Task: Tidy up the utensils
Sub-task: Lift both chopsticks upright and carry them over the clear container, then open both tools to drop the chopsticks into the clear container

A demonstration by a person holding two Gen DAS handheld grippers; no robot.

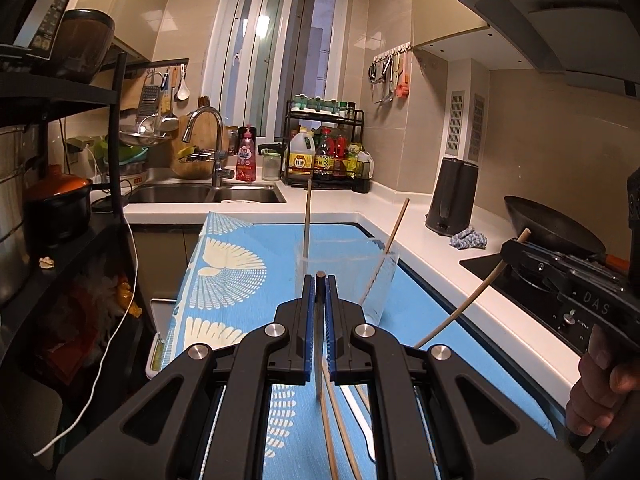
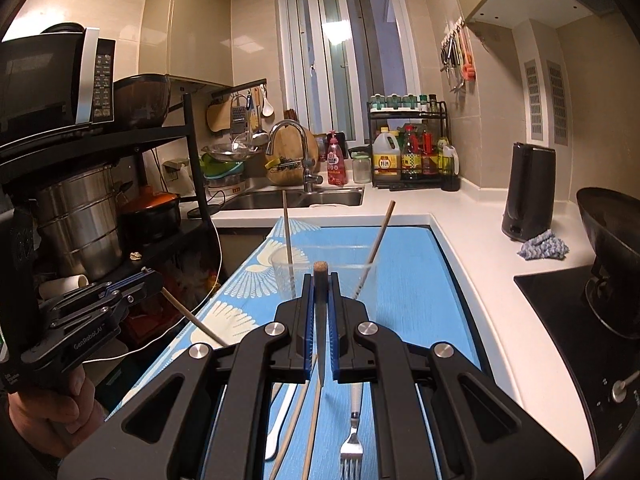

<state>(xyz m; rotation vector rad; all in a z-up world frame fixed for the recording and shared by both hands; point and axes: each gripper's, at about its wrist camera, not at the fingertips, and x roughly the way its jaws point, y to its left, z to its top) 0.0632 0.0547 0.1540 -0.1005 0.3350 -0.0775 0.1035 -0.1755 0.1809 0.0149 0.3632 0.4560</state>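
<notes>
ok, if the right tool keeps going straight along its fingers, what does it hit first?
Probably the clear plastic cup on the blue patterned mat, already holding two wooden chopsticks. The right tool, shut on a chopstick, points at it; depth is unclear.

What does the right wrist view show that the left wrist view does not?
Only the right wrist view: a fork and a white utensil lying on the blue mat, plus a full microwave. Only the left wrist view: the range hood. Both: the clear cup holding two chopsticks, and each gripper, left gripper and right gripper, shut on a chopstick.
</notes>
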